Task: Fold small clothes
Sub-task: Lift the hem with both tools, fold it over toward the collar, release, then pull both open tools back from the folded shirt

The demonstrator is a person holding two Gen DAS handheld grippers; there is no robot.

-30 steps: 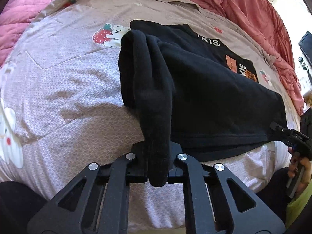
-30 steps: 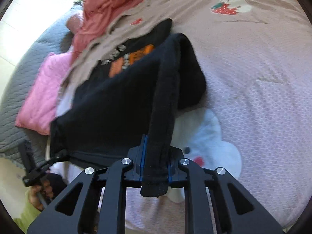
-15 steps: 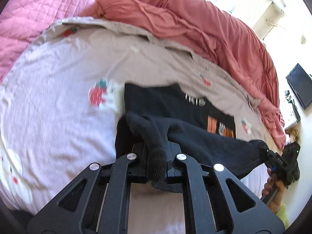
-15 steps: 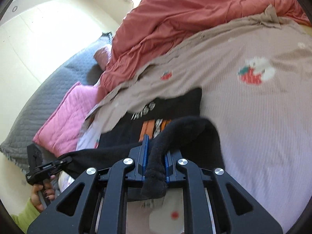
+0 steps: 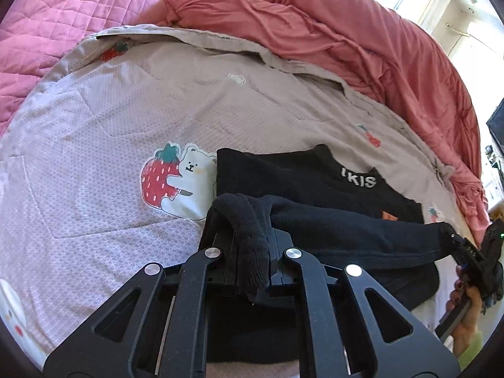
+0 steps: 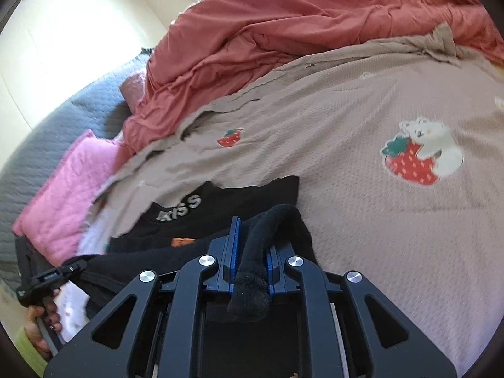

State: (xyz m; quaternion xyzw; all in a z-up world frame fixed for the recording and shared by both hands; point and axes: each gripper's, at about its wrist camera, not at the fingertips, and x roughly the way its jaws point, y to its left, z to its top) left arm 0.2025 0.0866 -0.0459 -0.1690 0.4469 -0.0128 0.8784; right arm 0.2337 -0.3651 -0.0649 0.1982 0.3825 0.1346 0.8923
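A small black top [image 5: 283, 176] with white letters and an orange patch lies on the bed's strawberry-print sheet [image 5: 94, 157]. Its near edge is lifted and stretched between both grippers, folding over the flat part. My left gripper [image 5: 252, 252] is shut on a bunched black corner of it. My right gripper [image 6: 252, 261], with blue pads, is shut on the other bunched corner [image 6: 261, 236]. In the left wrist view the right gripper [image 5: 472, 252] shows at the right edge in a hand. The right wrist view shows the left gripper [image 6: 50, 277] at the lower left, also in a hand.
A rumpled red-orange duvet [image 5: 346, 37] is heaped along the far side of the bed. A pink quilted blanket [image 5: 47, 15] lies at the far left; a pink cushion [image 6: 63, 189] and grey quilt [image 6: 37, 145] sit beyond the top. A dark screen [image 5: 496, 126] stands at far right.
Both grippers have carried the top's near edge up and toward the far side, so it now folds over the lettering. The views tilted up, showing more of the duvet.
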